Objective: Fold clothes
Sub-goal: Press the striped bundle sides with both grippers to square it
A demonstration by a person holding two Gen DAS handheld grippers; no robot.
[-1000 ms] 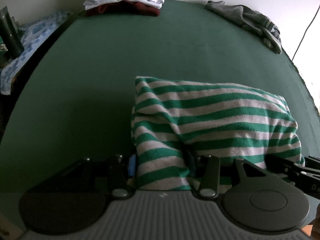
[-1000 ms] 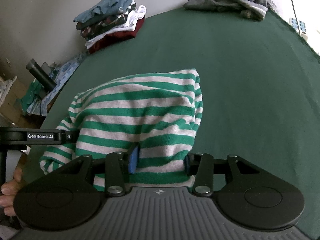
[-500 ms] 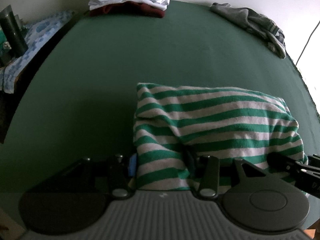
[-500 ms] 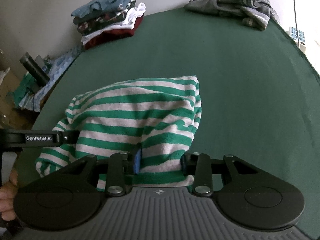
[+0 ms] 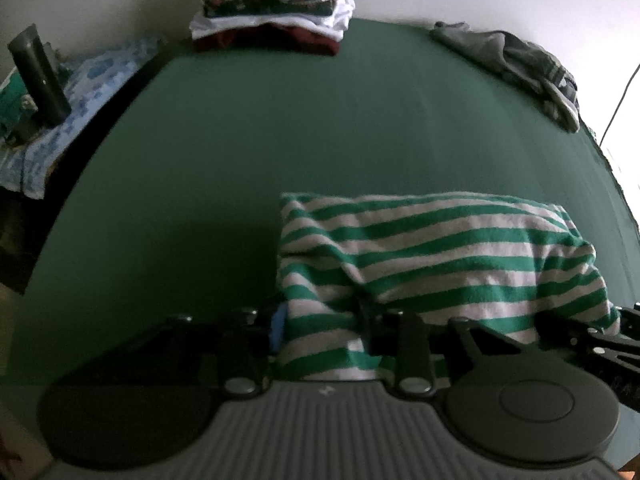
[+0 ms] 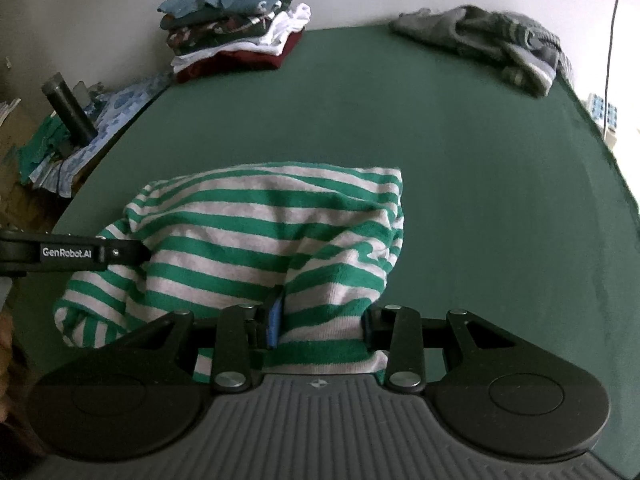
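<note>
A green-and-white striped garment [image 5: 432, 248] lies on the green table [image 5: 280, 140], partly folded, with its near edge lifted. My left gripper [image 5: 320, 328] is shut on its near left edge. My right gripper [image 6: 320, 324] is shut on its near right edge, where the garment [image 6: 260, 232] bunches between the jaws. The left gripper's arm [image 6: 72, 254] shows at the left of the right wrist view. The right gripper's arm [image 5: 592, 340] shows at the right of the left wrist view. Both sets of fingertips are hidden under the cloth.
A stack of folded clothes [image 5: 272, 12] stands at the far edge of the table, also in the right wrist view [image 6: 236, 36]. A crumpled grey garment [image 5: 516, 64] lies at the far right [image 6: 488, 40]. A dark bottle [image 5: 40, 76] stands on patterned cloth off the table's left side.
Both grippers have moved forward with the striped garment toward the far edge; the stack and the grey garment look nearer. The grip on the cloth is unchanged.
</note>
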